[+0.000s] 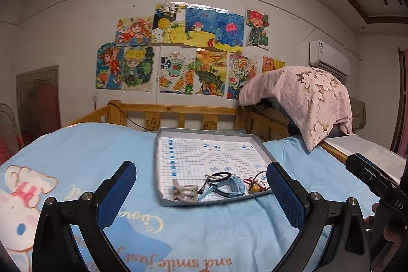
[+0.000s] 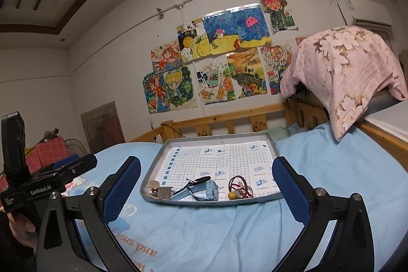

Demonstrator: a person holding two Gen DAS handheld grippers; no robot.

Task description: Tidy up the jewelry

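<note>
A grey metal tray point(image 1: 204, 132) point(image 2: 216, 137) lined with grid paper lies on the blue bedspread. Along its near edge, from left to right, lie a beige hair clip point(image 1: 186, 191) point(image 2: 159, 191), a black hair tie point(image 1: 220, 175) point(image 2: 201, 179), a light blue watch point(image 1: 233, 186) point(image 2: 204, 191) and a red cord with a yellow bead point(image 1: 255, 182) point(image 2: 239, 185). My left gripper point(image 1: 201, 167) is open in front of the tray, nothing between its fingers. My right gripper point(image 2: 206, 162) is open too, short of the tray and empty. Each gripper shows at the edge of the other's view.
A wooden bed rail point(image 1: 178, 110) runs behind the tray. A pink flowered quilt point(image 1: 306, 98) point(image 2: 352, 73) hangs over the rail at the right. The blue bedspread point(image 1: 89, 144) spreads to the left and right of the tray. Children's drawings cover the far wall.
</note>
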